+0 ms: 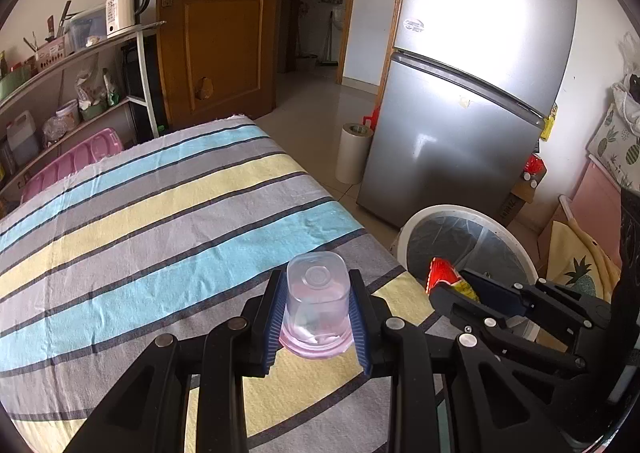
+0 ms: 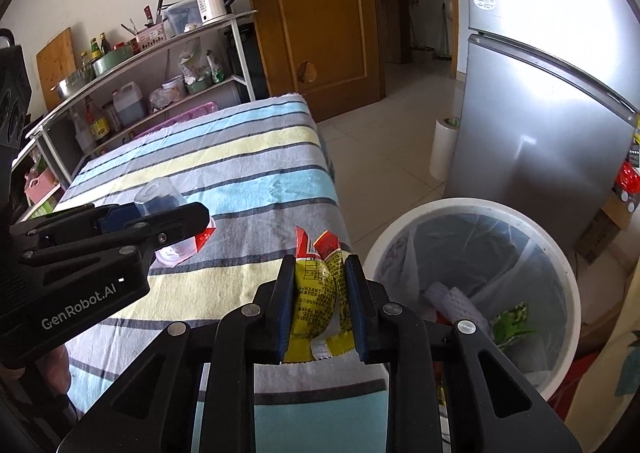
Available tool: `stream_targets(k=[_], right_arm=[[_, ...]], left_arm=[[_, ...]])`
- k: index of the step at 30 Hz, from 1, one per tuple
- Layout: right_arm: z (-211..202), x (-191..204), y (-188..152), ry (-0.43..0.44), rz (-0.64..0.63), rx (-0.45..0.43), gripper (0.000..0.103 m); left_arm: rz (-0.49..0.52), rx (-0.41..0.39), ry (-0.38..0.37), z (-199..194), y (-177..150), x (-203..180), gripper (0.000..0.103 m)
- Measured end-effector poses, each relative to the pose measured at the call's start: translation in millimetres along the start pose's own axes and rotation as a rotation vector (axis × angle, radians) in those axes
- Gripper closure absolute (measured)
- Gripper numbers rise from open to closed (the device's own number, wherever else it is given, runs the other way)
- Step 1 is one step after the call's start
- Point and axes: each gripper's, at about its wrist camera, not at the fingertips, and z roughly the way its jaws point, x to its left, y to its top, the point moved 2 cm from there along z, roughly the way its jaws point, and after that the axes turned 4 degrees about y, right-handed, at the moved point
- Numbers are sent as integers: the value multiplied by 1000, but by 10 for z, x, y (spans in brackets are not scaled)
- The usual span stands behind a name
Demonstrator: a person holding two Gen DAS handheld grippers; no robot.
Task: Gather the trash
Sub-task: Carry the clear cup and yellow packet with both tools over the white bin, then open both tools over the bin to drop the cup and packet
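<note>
Left wrist view: the left gripper [image 1: 316,313] is clenched on a clear plastic cup [image 1: 316,293], held upside down over the striped cloth [image 1: 160,213], short of the white trash bin [image 1: 412,229]; carry it sideways until it hangs fully over the bin's mouth before letting go.

Right wrist view: the right gripper [image 2: 318,301] grasps a yellow snack wrapper [image 2: 316,289], still over the cloth's edge, just beside the bin [image 2: 576,293]; clear the rim first, since crumpled film may cling to a pad.

Clear plastic cup [image 1: 316,303] sits upside down, pink rim low above the striped cloth; crumpled yellow-red snack wrapper [image 2: 318,289] stands upright beside the bin.
</note>
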Motion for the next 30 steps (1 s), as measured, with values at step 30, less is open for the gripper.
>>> stream_targets(k=[30], right_arm=[[-312, -1594, -133, -212, 243, 28, 62]], left_arm=[[211, 81, -114, 591, 136, -1449, 63]])
